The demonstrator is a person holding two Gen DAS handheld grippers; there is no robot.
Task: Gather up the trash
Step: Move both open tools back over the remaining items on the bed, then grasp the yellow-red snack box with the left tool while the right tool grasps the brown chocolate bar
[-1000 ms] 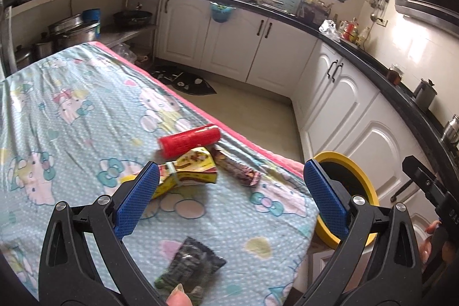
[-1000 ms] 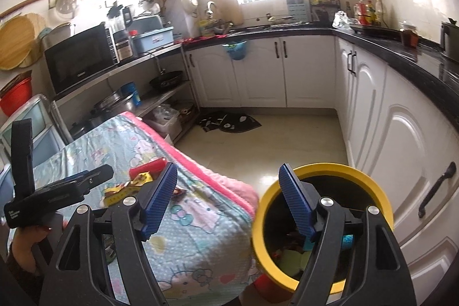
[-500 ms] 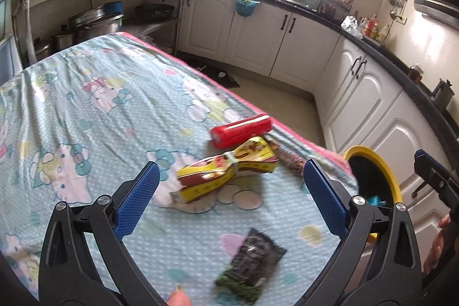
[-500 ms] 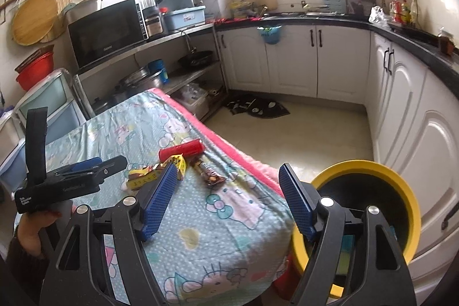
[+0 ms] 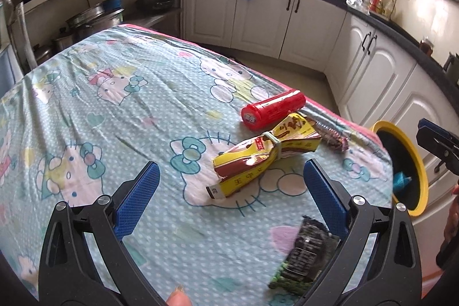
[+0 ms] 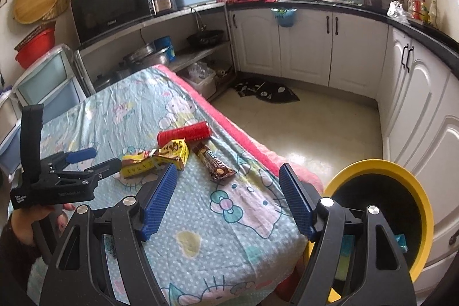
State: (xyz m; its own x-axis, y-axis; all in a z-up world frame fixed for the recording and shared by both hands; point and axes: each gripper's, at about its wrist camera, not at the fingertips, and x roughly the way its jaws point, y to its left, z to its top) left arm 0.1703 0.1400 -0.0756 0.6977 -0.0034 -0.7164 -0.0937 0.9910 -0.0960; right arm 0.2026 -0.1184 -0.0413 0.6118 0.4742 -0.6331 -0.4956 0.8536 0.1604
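Four pieces of trash lie on the cloth-covered table [image 5: 120, 105]: a red tube [image 5: 272, 110] on its side near the far edge, a crumpled yellow pack [image 5: 265, 155] just in front of it and touching it, a brown bar wrapper [image 6: 213, 161] beside both toward the table's edge, and a dark packet [image 5: 304, 253] apart from them, close under the left gripper's right finger. One yellow-rimmed bin [image 6: 381, 217] stands on the floor just off the table's corner, with something blue inside it.

The left gripper [image 5: 229, 198] hangs above the table with its jaws spread wide and nothing between them, the yellow pack framed in the gap. A fingertip shows at the bottom of its view. The right gripper [image 6: 228, 198] is likewise wide open and empty, poised over the table's corner between the wrapper and the bin. In the right wrist view, the person's left hand [image 6: 20, 222] grips the handle of the left gripper at the table's near side.

Compared with a second ago, the left gripper has pulled back and swung left, so the pack and tube now sit higher and more central in its view. The right gripper has swung from above the bin toward the table.
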